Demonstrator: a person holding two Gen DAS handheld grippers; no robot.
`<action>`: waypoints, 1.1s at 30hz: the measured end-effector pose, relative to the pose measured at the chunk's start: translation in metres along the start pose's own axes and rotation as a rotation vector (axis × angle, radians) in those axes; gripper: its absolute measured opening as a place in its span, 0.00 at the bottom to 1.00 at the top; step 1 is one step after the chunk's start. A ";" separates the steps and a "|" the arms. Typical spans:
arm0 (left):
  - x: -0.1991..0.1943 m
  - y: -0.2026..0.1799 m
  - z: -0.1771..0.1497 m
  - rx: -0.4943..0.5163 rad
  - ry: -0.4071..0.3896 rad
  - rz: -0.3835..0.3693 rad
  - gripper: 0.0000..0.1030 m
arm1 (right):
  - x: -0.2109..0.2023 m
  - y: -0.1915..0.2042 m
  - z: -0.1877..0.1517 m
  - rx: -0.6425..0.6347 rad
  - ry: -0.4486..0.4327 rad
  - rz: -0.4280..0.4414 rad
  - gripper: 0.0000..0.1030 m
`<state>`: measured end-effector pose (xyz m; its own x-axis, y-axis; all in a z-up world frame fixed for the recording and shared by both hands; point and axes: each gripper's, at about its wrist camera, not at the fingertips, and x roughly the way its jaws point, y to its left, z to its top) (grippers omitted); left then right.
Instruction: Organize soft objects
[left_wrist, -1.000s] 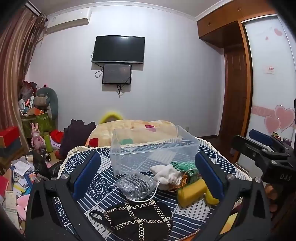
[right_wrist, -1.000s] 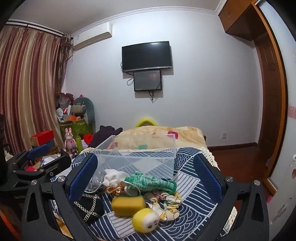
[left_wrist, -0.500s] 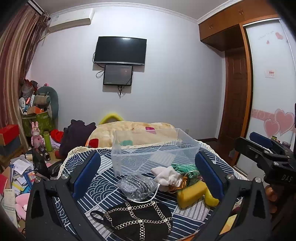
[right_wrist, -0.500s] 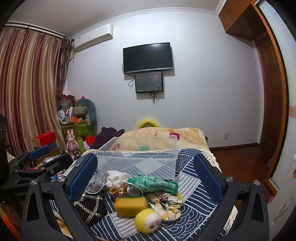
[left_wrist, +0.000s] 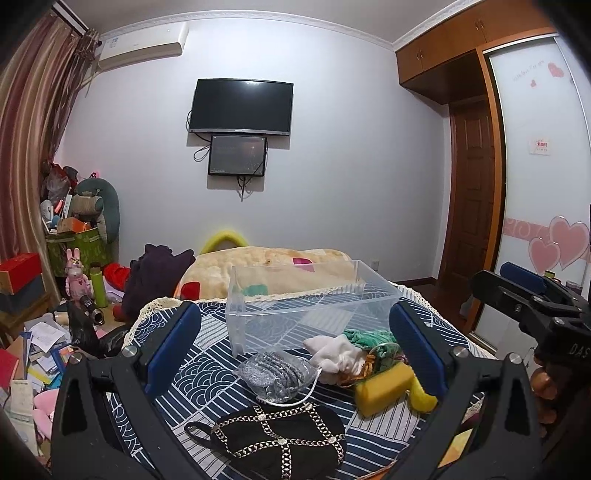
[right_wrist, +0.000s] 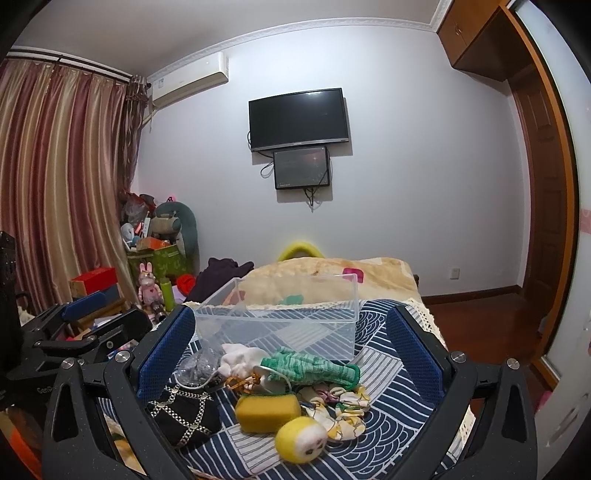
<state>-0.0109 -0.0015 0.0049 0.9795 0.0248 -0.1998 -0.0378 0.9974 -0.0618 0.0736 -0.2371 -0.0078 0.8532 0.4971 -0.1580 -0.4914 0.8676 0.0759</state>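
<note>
On the bed (left_wrist: 207, 354) a bin (left_wrist: 310, 299) stands toward the far side. Just before it lie a mesh pouch (left_wrist: 275, 374), a sock (left_wrist: 334, 350) and a knitted cloth (right_wrist: 314, 367) in a row. Nearer lie a bag (left_wrist: 284, 439), to the left, a sponge (right_wrist: 267, 411) and a ball (right_wrist: 301, 439). A television (left_wrist: 242, 105) hangs on the wall behind.

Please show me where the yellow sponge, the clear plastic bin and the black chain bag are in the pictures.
yellow sponge (right_wrist: 267, 412), right wrist view, front face.
clear plastic bin (left_wrist: 314, 314), left wrist view, front wall.
black chain bag (left_wrist: 280, 435), left wrist view, top middle.
</note>
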 end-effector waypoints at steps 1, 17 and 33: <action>0.000 0.000 0.000 0.000 0.000 0.000 1.00 | 0.000 0.000 0.000 0.000 0.000 0.001 1.00; -0.003 0.001 0.001 0.000 -0.006 0.002 1.00 | -0.001 0.000 -0.002 0.008 -0.002 0.020 1.00; -0.003 0.001 0.001 0.000 -0.007 0.002 1.00 | 0.000 0.001 -0.001 0.007 -0.001 0.021 1.00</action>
<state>-0.0135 -0.0001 0.0064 0.9808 0.0275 -0.1930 -0.0401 0.9973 -0.0614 0.0728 -0.2369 -0.0091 0.8429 0.5152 -0.1551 -0.5079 0.8570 0.0864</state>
